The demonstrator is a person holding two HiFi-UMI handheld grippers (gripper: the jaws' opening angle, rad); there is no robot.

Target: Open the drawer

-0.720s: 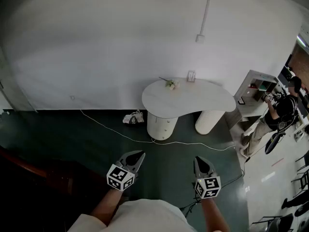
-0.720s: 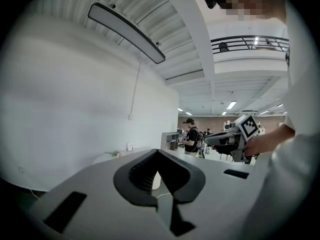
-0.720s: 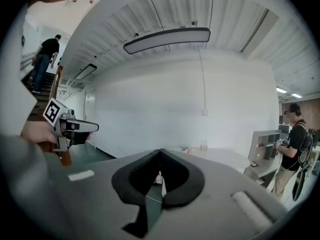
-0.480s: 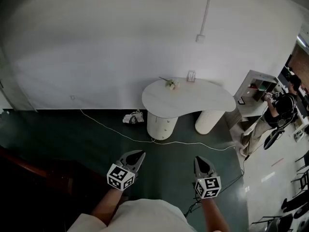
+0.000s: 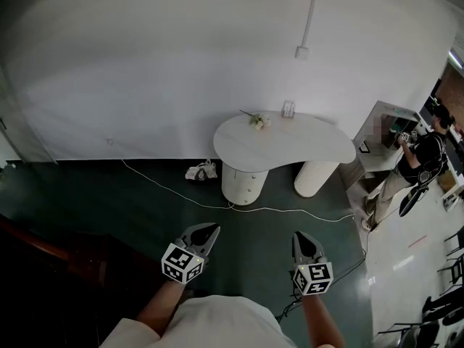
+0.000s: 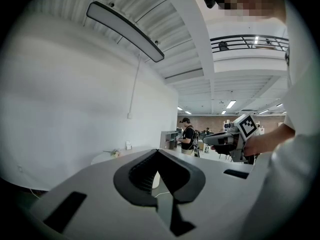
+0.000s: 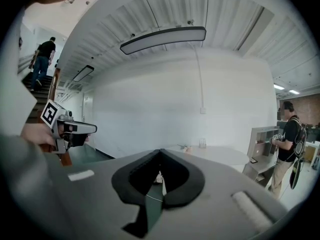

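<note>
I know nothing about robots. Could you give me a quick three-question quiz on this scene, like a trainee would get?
1. True or false: the right gripper has hold of the white table.
2. What runs across the dark floor in front of the table? A: a white cable. B: a ladder. C: a red hose.
3. Fill in the gap: the fingers of the left gripper are ___ (open or shut).

Key
1. False. It hangs in the air close to the person, well short of the table.
2. A.
3. Shut, with nothing between them.
</note>
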